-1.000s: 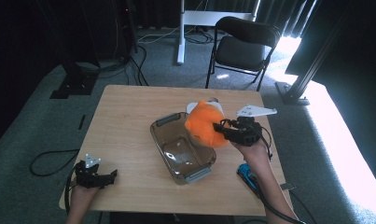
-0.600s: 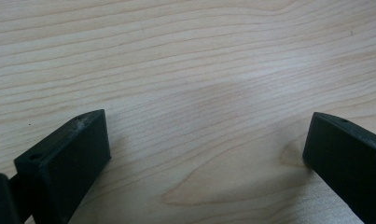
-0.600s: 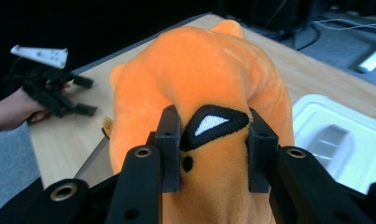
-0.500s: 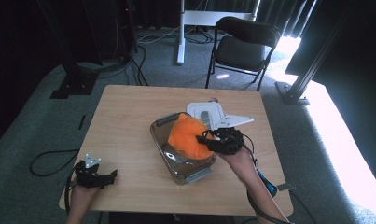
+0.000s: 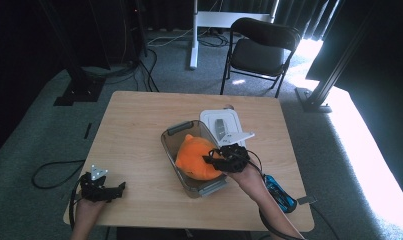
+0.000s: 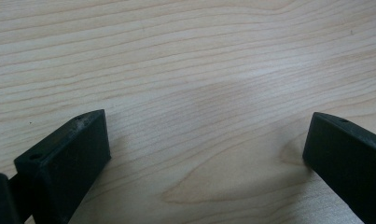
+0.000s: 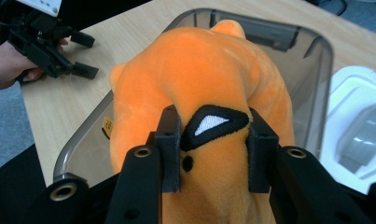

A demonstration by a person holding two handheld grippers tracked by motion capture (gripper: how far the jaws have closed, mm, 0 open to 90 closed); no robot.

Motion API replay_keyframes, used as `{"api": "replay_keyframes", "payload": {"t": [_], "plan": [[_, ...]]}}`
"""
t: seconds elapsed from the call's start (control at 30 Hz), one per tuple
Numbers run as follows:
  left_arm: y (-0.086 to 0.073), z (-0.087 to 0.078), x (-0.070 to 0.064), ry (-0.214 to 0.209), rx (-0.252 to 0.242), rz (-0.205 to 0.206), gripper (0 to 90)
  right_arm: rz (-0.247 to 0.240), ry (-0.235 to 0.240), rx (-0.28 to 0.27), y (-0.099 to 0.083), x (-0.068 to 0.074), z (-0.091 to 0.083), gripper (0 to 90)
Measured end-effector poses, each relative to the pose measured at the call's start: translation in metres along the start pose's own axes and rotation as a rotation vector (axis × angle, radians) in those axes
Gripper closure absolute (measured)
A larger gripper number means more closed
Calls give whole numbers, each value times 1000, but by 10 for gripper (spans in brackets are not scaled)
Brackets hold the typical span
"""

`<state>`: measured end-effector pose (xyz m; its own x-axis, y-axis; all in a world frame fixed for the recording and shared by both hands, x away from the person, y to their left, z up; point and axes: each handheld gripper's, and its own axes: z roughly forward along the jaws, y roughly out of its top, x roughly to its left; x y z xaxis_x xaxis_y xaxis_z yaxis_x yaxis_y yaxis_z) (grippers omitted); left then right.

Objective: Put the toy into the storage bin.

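Observation:
An orange plush toy lies inside a clear grey plastic bin at the table's middle. My right gripper is shut on the toy's black-and-white patch, its jaws pressing into the plush from both sides. My left gripper rests at the table's front left corner, held by a hand, open with only bare wood between its jaws. It also shows far off in the right gripper view.
A white lid lies flat just behind and right of the bin. A blue tool lies near the front right edge. A black chair stands beyond the table. Wooden tabletop spreads to the left.
My right gripper has carried the orange plush leftward and down into the bin. The white lid behind it has come into view. The left gripper has stayed put.

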<state>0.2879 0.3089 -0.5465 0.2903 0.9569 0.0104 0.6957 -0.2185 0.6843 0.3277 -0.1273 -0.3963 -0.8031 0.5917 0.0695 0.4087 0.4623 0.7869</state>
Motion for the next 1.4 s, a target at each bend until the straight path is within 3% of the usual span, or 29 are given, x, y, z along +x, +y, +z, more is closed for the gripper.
{"api": "replay_keyframes", "payload": {"t": [0.87, 1.4], "plan": [[0, 0, 0, 2, -2, 0, 9, 33, 22, 97, -10, -10, 29, 647], [0, 0, 0, 2, -2, 0, 9, 0, 23, 157, -5, -11, 40, 635]]}}
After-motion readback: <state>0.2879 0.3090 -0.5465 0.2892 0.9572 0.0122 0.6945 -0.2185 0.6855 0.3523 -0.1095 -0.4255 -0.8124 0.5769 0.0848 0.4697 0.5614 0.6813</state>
